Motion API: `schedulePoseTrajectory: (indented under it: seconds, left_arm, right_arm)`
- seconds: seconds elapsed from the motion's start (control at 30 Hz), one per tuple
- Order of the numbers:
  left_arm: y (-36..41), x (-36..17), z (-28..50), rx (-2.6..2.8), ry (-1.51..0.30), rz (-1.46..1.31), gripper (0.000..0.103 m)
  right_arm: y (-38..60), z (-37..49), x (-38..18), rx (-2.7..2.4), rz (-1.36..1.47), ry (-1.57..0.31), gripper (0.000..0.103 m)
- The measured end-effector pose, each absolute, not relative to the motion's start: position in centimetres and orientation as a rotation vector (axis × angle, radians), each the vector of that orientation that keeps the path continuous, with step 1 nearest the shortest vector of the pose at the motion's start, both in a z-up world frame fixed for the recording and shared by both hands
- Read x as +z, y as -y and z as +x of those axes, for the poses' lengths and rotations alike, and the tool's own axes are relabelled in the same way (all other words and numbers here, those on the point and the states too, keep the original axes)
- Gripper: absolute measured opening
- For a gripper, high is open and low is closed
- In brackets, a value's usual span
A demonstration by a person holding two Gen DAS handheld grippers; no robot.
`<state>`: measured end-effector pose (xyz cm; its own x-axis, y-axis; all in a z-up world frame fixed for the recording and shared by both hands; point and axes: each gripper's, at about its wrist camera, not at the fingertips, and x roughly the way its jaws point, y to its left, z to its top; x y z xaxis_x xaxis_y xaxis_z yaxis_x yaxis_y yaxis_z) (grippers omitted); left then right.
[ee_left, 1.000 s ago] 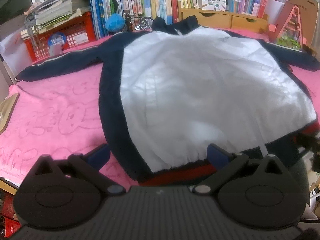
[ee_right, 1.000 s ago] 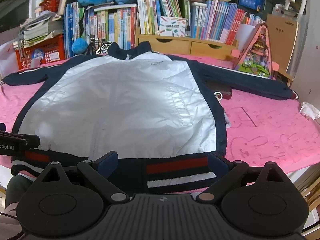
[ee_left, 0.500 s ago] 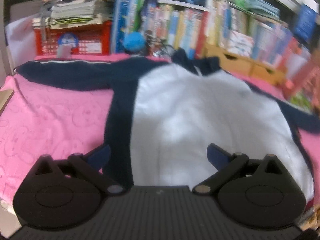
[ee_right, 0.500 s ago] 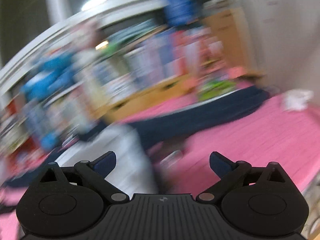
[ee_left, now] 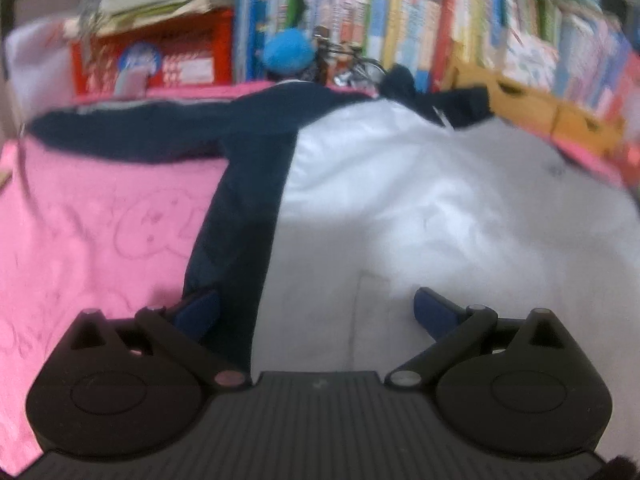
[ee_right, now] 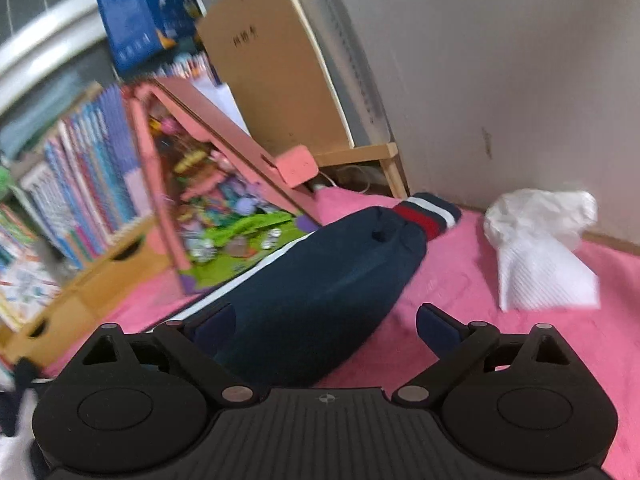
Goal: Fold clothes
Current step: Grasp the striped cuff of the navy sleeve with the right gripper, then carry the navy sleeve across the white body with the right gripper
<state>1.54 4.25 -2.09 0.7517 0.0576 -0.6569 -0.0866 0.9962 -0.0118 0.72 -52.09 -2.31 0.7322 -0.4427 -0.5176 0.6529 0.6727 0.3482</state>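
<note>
A navy and white jacket [ee_left: 440,208] lies flat on a pink blanket [ee_left: 92,232], its left sleeve [ee_left: 132,132] stretched out to the left. My left gripper [ee_left: 316,308] is open and empty above the jacket's left side seam. In the right wrist view the jacket's right sleeve [ee_right: 320,288] lies on the blanket [ee_right: 460,280], ending in a red, white and navy striped cuff [ee_right: 426,214]. My right gripper [ee_right: 324,320] is open and empty, its fingers either side of the sleeve's middle, just above it.
A row of books [ee_left: 400,20] and a red crate [ee_left: 160,60] stand behind the jacket. A pink toy house [ee_right: 216,184], a cardboard box [ee_right: 272,60] and a wall [ee_right: 500,60] stand beyond the sleeve. A crumpled white tissue [ee_right: 540,248] lies to the right of the cuff.
My left gripper has moved forward from the hem over the jacket's left side. My right gripper has swung right from the hem to the right sleeve. Both stay open.
</note>
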Motion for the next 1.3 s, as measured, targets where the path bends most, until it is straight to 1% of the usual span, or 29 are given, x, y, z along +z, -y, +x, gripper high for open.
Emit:
schedulePoseTrajectory:
  seconds: [0.07, 0.13, 0.2, 0.27, 0.3, 0.33, 0.37, 0.4, 0.47, 0.5, 0.57, 0.63, 0.67, 0.8, 0.97, 1.07, 1.17, 1.27, 1.3]
  left_arm:
    - [-4.4, -2.1, 1.5, 0.067, -0.706, -0.046, 0.103]
    - [-4.4, -2.0, 1.4, 0.064, -0.703, -0.05, 0.103]
    - [-4.3, -2.0, 1.4, 0.065, -0.702, -0.048, 0.103]
    - [-4.2, -2.1, 1.4, 0.066, -0.702, -0.045, 0.103]
    - [-4.2, -2.1, 1.5, 0.066, -0.702, -0.045, 0.103]
    - [-4.2, -2.1, 1.5, 0.066, -0.702, -0.045, 0.103]
    - [-4.2, -2.1, 1.6, 0.067, -0.702, -0.046, 0.103]
    - [-4.2, -2.1, 1.7, 0.067, -0.702, -0.046, 0.103]
    - [-4.1, -2.1, 1.7, 0.068, -0.702, -0.046, 0.103]
    - [-4.1, -2.1, 1.7, 0.068, -0.702, -0.046, 0.103]
    - [-4.1, -2.2, 1.7, 0.068, -0.702, -0.046, 0.103]
    - [-4.1, -2.2, 1.7, 0.069, -0.702, -0.046, 0.103]
    - [-4.1, -2.2, 1.7, 0.069, -0.702, -0.046, 0.103]
    - [-4.3, -2.2, 1.7, 0.067, -0.701, -0.046, 0.103]
    - [-4.2, -2.2, 1.8, 0.067, -0.7, -0.051, 0.103]
    - [-4.2, -2.2, 1.7, 0.067, -0.696, -0.057, 0.103]
    - [-4.2, -2.2, 1.8, 0.068, -0.696, -0.056, 0.103]
    - [-4.2, -2.2, 1.7, 0.067, -0.695, -0.06, 0.103]
    - [-4.2, -2.2, 1.7, 0.066, -0.694, -0.062, 0.103]
  right_arm:
    - [52.8, 2.1, -2.9, -0.666, 0.541, -0.429, 0.091]
    - [53.5, 2.9, -3.2, -0.692, 0.552, -0.437, 0.09]
    - [54.2, 3.9, -3.8, -0.726, 0.557, -0.452, 0.087]
    - [54.7, 4.6, -4.5, -0.757, 0.544, -0.465, 0.079]
    - [54.8, 4.9, -4.5, -0.766, 0.527, -0.476, 0.077]
    - [54.8, 5.3, -4.5, -0.774, 0.508, -0.487, 0.071]
    - [55.1, 5.2, -4.5, -0.762, 0.534, -0.481, 0.063]
    - [55.4, 5.1, -4.4, -0.747, 0.564, -0.473, 0.058]
    - [56.5, 4.3, -4.5, -0.682, 0.687, -0.432, 0.038]
    - [56.8, 4.0, -4.4, -0.675, 0.709, -0.425, 0.035]
    - [57.3, 3.5, -4.2, -0.663, 0.747, -0.415, 0.023]
    - [57.4, 3.3, -3.8, -0.658, 0.745, -0.414, 0.018]
    - [57.4, 3.2, -3.6, -0.654, 0.752, -0.411, 0.013]
    - [56.4, 2.5, -0.8, -0.565, 0.76, -0.349, 0.007]
    - [51.8, 2.9, 5.2, -0.423, 0.638, -0.26, 0.007]
    - [48.6, 3.6, 7.9, -0.323, 0.638, -0.222, 0.007]
    - [41.4, 6.1, 10.6, -0.177, 0.511, -0.238, 0.007]
    - [30.4, 8.6, 12.1, 0.088, 0.33, -0.274, 0.007]
    - [26.2, 9.4, 12.0, 0.186, 0.253, -0.307, 0.009]
